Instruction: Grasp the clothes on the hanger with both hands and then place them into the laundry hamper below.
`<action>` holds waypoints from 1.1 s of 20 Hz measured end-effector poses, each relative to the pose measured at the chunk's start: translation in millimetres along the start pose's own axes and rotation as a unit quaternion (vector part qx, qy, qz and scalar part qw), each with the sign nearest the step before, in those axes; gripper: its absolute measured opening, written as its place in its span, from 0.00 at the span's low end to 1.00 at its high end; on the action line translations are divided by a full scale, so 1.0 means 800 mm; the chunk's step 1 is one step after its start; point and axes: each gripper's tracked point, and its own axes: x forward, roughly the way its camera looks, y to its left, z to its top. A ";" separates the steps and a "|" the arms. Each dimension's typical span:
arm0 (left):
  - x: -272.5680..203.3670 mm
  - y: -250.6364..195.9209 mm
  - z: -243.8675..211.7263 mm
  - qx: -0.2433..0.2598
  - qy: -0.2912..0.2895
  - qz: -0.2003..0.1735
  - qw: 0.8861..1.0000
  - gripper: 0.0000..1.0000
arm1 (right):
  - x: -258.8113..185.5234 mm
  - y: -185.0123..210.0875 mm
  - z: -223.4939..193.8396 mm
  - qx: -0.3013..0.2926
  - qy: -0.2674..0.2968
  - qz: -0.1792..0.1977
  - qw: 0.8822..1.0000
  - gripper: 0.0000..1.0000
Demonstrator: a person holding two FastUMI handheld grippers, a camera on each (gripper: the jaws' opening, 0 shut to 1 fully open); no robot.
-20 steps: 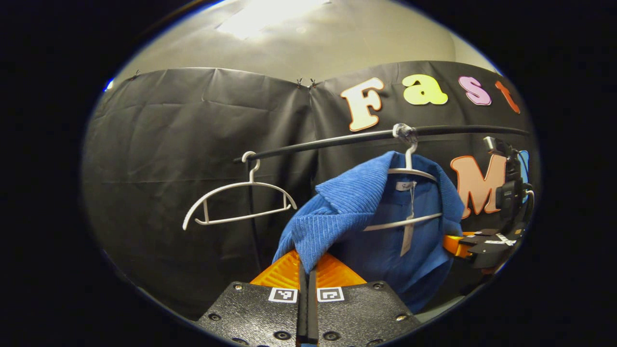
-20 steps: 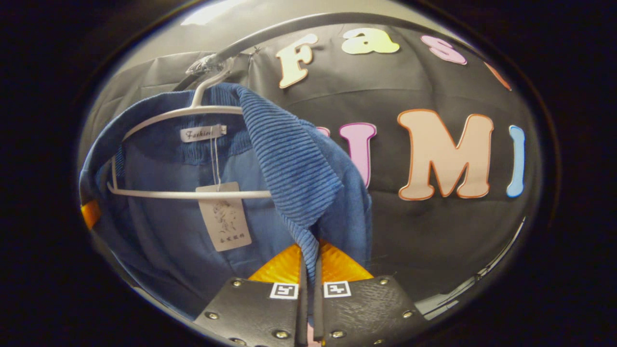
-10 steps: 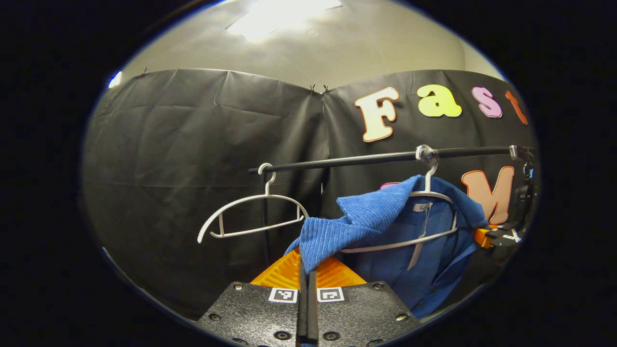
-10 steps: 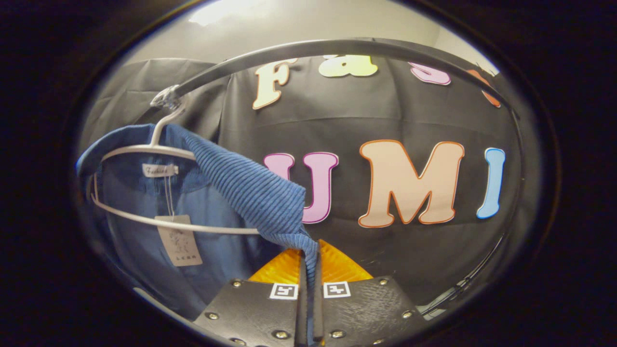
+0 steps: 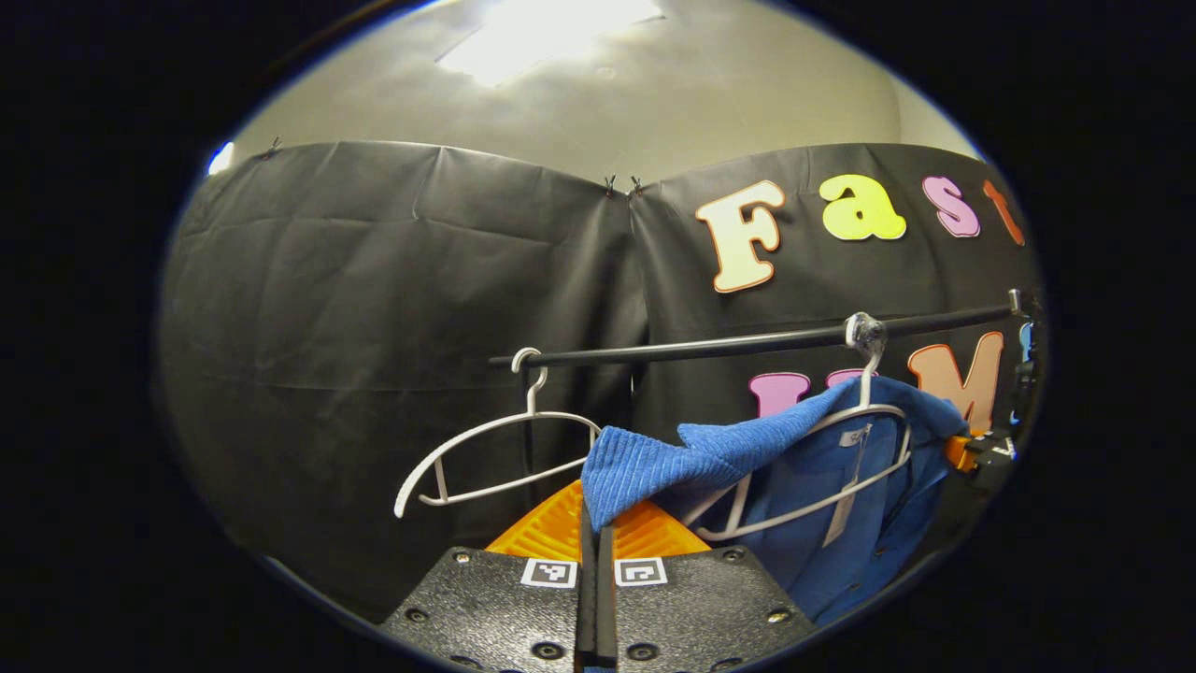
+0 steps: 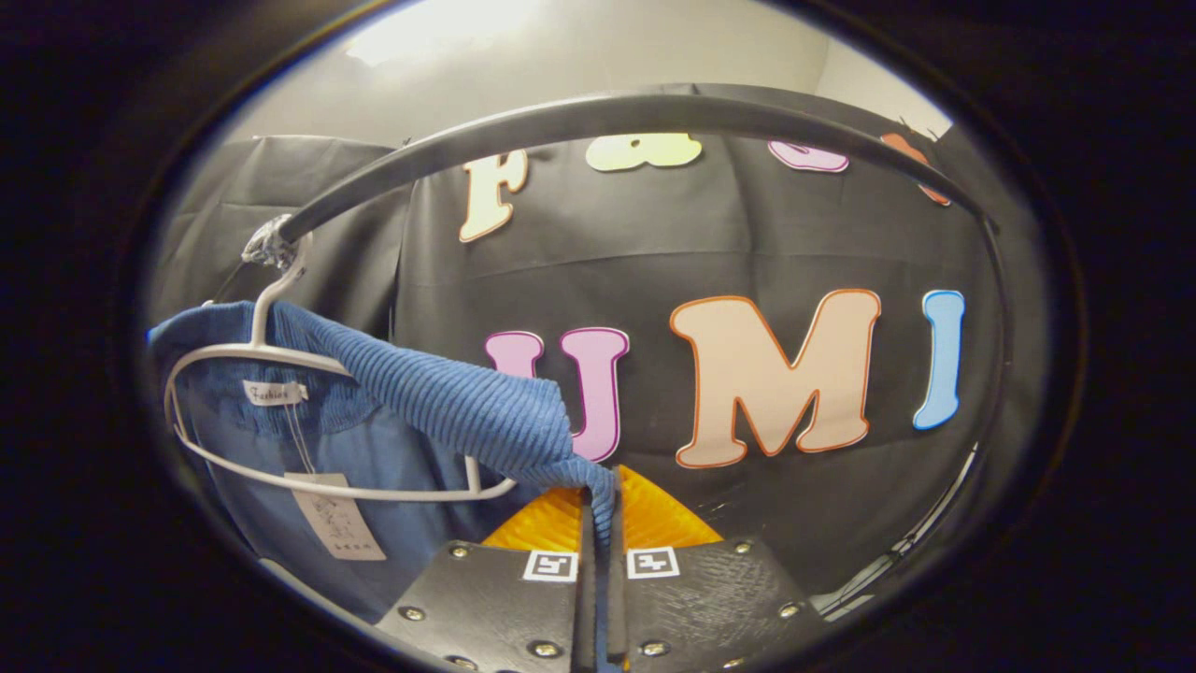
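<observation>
Both views look upward from close below at the shared rail [image 5: 747, 341] and hanger [image 6: 280, 411].

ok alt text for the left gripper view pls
The left tool, shut on a fold of a blue ribbed garment, draws the cloth sideways off a white hanger that hangs from a black rail. An empty white hanger hangs on the same rail, before a black cloth wall.

Black rail [image 5: 747, 344] runs across the booth in front of the black cloth wall [image 5: 374, 280], an empty white hanger [image 5: 495, 449] hooked near its left end, with pale ceiling and a bright light [image 5: 542, 28] above.
</observation>
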 end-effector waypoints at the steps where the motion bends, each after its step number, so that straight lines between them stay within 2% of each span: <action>1: 0.004 0.003 0.001 0.006 -0.002 0.000 1.000 0.00 | 0.003 -0.001 0.003 0.002 -0.001 -0.001 1.000 0.05; 7: 0.026 0.016 -0.001 0.005 -0.001 -0.010 1.000 0.01 | 0.014 -0.004 0.014 0.013 -0.013 -0.004 1.000 0.05; 12: 0.033 0.018 0.001 0.033 -0.013 -0.020 0.999 0.01 | 0.025 0.003 0.002 0.009 -0.004 0.001 1.000 0.05; 13: 0.034 0.021 -0.002 0.037 -0.012 -0.020 0.999 0.01 | 0.028 0.004 0.001 0.013 -0.002 0.002 1.000 0.07; 14: 0.037 0.021 -0.005 0.037 -0.011 -0.021 0.999 0.01 | 0.030 0.003 0.003 0.015 -0.005 0.001 1.000 0.05; 22: 0.049 0.019 -0.050 0.021 0.003 -0.046 0.999 0.01 | 0.050 -0.004 0.014 0.000 -0.031 -0.019 0.999 0.05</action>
